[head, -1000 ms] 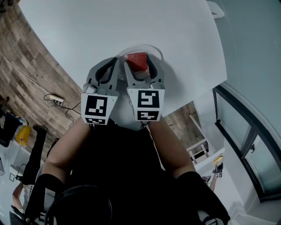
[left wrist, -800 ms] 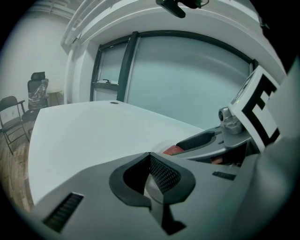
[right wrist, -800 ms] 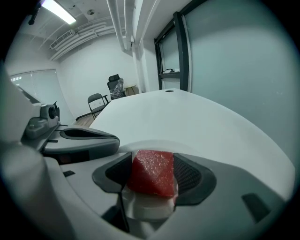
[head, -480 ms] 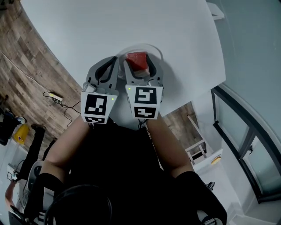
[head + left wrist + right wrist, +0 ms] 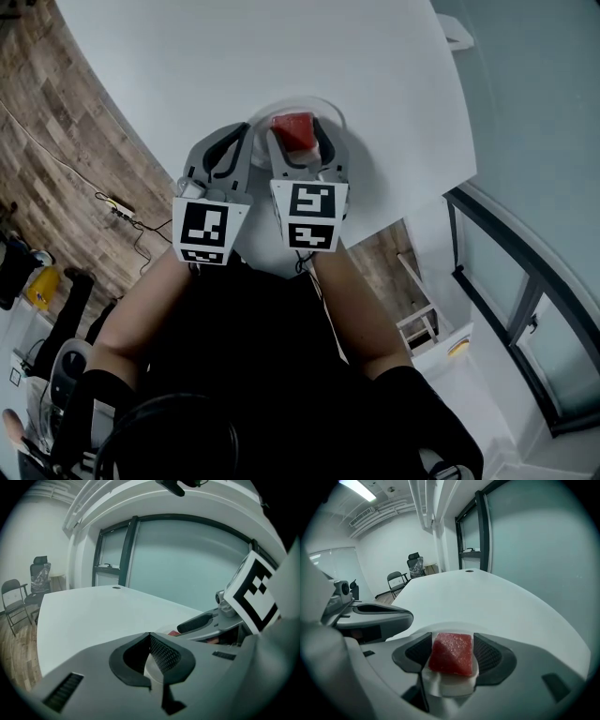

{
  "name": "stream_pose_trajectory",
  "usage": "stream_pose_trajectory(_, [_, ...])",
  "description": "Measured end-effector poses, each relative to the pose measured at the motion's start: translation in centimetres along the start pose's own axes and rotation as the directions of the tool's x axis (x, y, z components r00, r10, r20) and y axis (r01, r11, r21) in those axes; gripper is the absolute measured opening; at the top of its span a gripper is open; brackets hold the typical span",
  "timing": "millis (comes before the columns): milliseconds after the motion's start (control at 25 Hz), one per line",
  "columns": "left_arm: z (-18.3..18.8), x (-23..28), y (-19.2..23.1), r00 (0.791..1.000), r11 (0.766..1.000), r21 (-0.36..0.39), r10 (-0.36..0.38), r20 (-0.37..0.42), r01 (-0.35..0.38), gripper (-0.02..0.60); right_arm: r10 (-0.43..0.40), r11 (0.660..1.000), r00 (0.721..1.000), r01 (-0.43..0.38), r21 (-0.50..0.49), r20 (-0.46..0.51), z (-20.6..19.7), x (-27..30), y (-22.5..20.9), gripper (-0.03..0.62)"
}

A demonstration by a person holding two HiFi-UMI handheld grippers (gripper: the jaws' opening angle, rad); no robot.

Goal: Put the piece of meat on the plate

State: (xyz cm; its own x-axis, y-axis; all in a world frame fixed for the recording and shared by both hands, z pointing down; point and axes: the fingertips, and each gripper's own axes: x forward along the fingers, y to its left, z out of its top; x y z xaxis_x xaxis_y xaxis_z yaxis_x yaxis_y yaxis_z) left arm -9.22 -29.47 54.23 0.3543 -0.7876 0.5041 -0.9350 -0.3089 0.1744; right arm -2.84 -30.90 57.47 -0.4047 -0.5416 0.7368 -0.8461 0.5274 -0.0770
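Nearest the camera, your two forearms are reaching forward, each hand carrying a gripper topped with a black-and-white marker cube.

Your left claw (image 5: 242,133) is sitting just beside the right one. Its jaws are resting pressed together with nothing between them, and it is taking no part in the work.

Your right claw (image 5: 298,141) is gripping the piece of meat (image 5: 293,131), a red block with a pale white layer along its underside. In the right gripper view, the meat (image 5: 451,652) is sitting squarely between the two dark ridged pads, clamped from both sides.

Directly beneath and just beyond the meat, the white plate (image 5: 305,97) is showing as a curved rim against the white surface (image 5: 281,47). The meat is hanging over the plate's area, but the pictures are not showing whether it is touching the plate or hovering slightly above it.

Beyond the plate, the surface is stretching away toward glass walls. A wood-pattern floor is lying off to the left.

Judging from this, the pickup and carry are looking finished. Setting the meat down, opening the jaws and drawing clear are what is left.
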Motion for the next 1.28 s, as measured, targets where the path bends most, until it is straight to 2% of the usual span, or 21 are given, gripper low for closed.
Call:
stream_pose_trajectory(520, [2.2, -2.4, -2.0, 0.998, 0.999, 0.051, -0.018, 0.057, 0.015, 0.000, 0.008, 1.000, 0.992, -0.012, 0.029, 0.122, 1.5, -4.0, -0.1, 0.279])
stream_pose_trajectory(640, [3.0, -3.2, -2.6, 0.997, 0.998, 0.061, -0.021, 0.073, 0.016, -0.002, -0.008, 1.000, 0.985, 0.004, 0.028, 0.173, 2.4, -5.5, -0.2, 0.198])
stream_pose_trajectory(800, [3.7, -4.4, -3.4, 0.995, 0.997, 0.073, -0.029, 0.091, 0.022, 0.000, -0.008, 1.000, 0.977, 0.001, 0.031, 0.213, 3.0, -7.2, 0.1, 0.189])
stream_pose_trajectory(1080, [4.6, -7.2, -4.3, 0.991, 0.995, 0.100, -0.028, 0.128, 0.015, -0.002, -0.058, 0.998, 0.959, 0.052, 0.031, 0.278, 3.5, -10.5, 0.2, 0.090])
stream_pose_trajectory(1280, [5.1, -9.0, -5.1, 0.988, 0.993, 0.118, -0.034, 0.152, 0.016, 0.000, -0.079, 0.997, 0.944, 0.071, 0.037, 0.319, 3.5, -12.8, 0.7, 0.043])
